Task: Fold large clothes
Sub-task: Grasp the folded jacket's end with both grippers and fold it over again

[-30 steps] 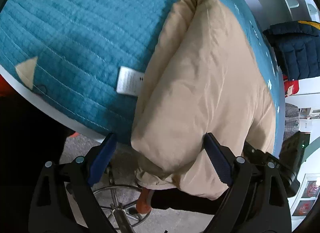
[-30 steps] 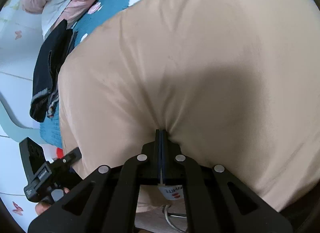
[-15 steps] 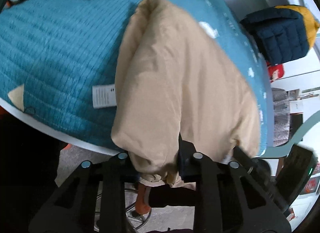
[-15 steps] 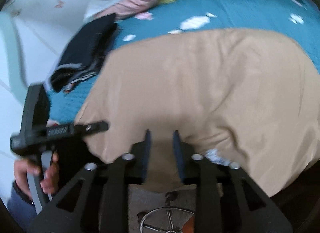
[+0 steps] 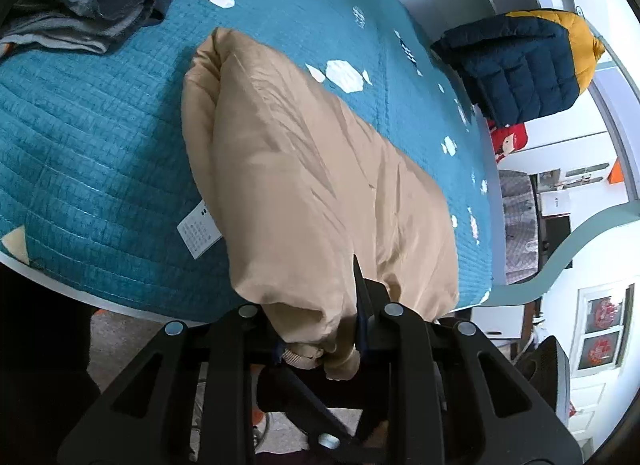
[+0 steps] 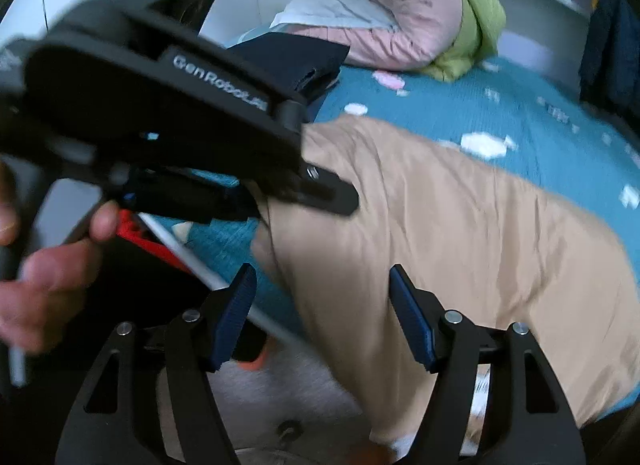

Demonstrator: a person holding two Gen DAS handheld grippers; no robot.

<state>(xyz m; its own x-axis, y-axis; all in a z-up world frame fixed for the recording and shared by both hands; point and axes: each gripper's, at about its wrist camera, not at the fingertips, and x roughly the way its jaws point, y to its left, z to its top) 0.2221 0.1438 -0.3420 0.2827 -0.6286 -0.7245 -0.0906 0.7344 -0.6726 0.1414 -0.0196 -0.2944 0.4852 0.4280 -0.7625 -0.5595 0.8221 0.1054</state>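
Left wrist: fingers clamp tan jacket | right fingers apart

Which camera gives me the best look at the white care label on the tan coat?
Left wrist view: the care label pokes out clearly from under the tan coat onto the teal quilt. Right wrist view shows no label.

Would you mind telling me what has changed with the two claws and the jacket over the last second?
The left claw, open a second ago, has shut on the tan jacket's near cuff end. The right claw, then pinching the jacket's edge, has let go, opened and backed off. The jacket still lies folded on the teal quilt, its white tag sticking out.
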